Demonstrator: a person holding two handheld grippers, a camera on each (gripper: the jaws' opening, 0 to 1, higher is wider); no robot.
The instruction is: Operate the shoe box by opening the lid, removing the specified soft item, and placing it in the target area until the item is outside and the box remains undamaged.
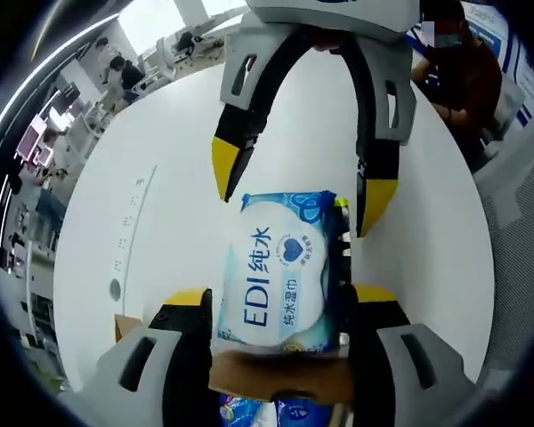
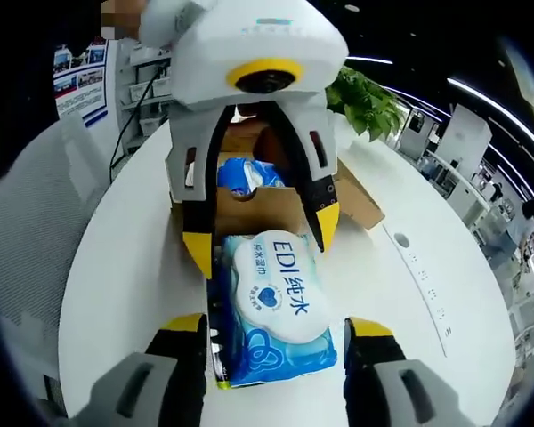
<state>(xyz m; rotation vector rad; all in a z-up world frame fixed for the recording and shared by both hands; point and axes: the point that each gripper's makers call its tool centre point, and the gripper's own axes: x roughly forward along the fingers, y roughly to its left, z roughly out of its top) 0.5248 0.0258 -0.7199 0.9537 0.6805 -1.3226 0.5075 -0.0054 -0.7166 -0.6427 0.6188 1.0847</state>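
**A:** Blue-and-white wipes pack (image 1: 280, 276), soft and crinkly, "EDI" printed big on a white oval label. It lies flat on the white table (image 1: 160, 222), one end at the cardboard box (image 1: 280, 378).

**B:** Grippers? Left gripper (image 1: 280, 307) looks set wide, a jaw along each side of the pack. Can't tell if it's actually pinching.

**A:** Same for the right gripper (image 2: 276, 342), jaws wide at the pack's other end (image 2: 276, 311), contact unclear.

**B:** Right gripper view has stuff the left lacks: inside the open box (image 2: 258, 209) there's another blue pack (image 2: 245, 173), plus a plant (image 2: 369, 102) far right.

**A:** And left gripper view shows a person (image 1: 467, 76) seated at the far right edge of the table.
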